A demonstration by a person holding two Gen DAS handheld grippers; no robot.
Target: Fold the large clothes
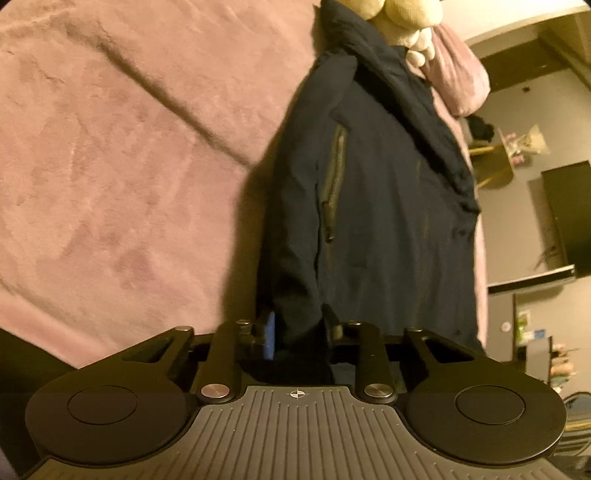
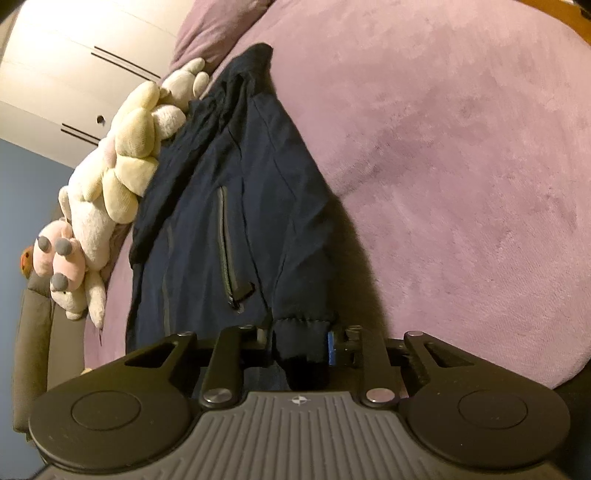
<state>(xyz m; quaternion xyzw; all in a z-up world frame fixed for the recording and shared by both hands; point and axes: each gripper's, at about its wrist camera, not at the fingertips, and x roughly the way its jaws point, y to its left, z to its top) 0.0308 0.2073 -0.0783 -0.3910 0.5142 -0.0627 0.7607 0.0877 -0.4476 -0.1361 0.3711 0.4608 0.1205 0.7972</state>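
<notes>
A dark navy jacket [image 1: 384, 206] with a grey pocket zip lies lengthwise on a pink fleece bedcover [image 1: 122, 177]. It is folded narrow, its far end near plush toys. My left gripper [image 1: 301, 338] is shut on the jacket's near edge; the cloth fills the gap between the fingers. In the right wrist view the same jacket [image 2: 225, 192] runs away from me, and my right gripper [image 2: 301, 345] is shut on a cuffed sleeve end at the jacket's near edge. Both grips sit low over the bedcover [image 2: 461, 166].
Cream and pink plush toys [image 2: 122, 162] lie against the jacket's far left side; they also show in the left wrist view [image 1: 402, 26]. A pink pillow [image 1: 458, 77] lies beyond. A white wardrobe [image 2: 74, 66] and a dark screen [image 1: 569, 214] stand beside the bed.
</notes>
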